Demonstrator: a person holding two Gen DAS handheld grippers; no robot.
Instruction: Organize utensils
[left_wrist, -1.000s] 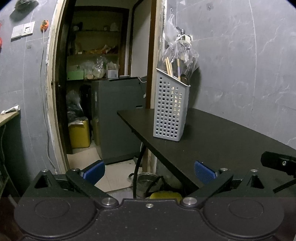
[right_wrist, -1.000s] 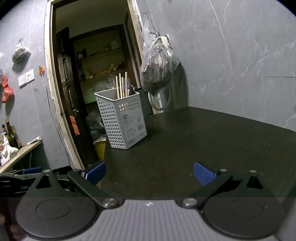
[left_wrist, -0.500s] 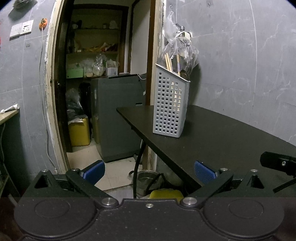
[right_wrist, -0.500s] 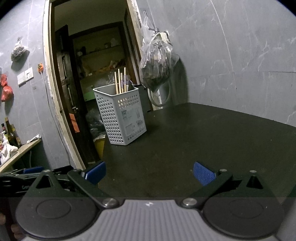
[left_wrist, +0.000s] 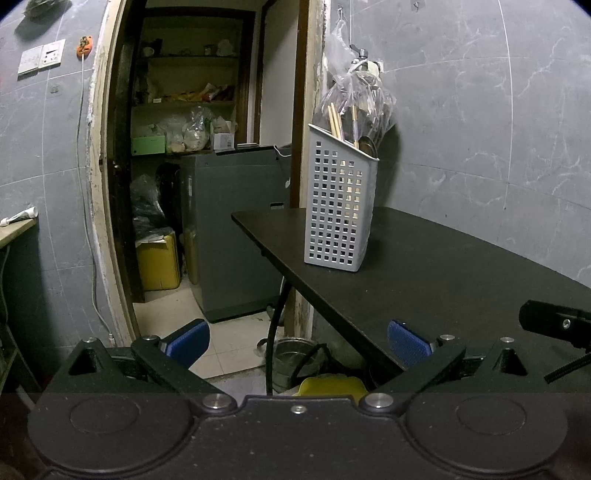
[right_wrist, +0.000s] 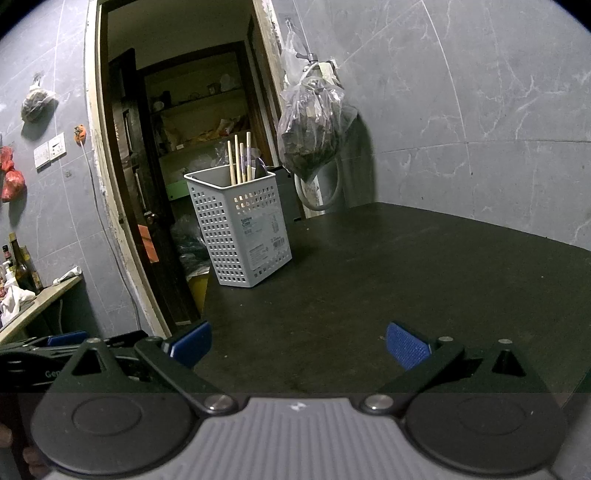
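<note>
- the utensil basket (right_wrist: 240, 229) stands upright on the table (right_wrist: 388, 280), near its far left corner.
- chopsticks (right_wrist: 238, 158) stand inside the basket.
- a plastic bag (right_wrist: 312, 136) hangs on the wall behind the table, right of the basket.
- a doorway (left_wrist: 192, 147) opens left of the table, with shelves (left_wrist: 184, 103) inside.
- a bowl (left_wrist: 291, 354) sits on the floor under the table edge.

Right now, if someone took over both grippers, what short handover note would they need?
Left gripper: open, empty, off the table's near-left edge.
Right gripper: open, empty, above the table.
Basket: upright near the table's far-left corner, with chopsticks and a spoon standing inside.
Done: no loose utensils are visible on the table.
Left: seemingly nothing; check areas out of view.
</note>
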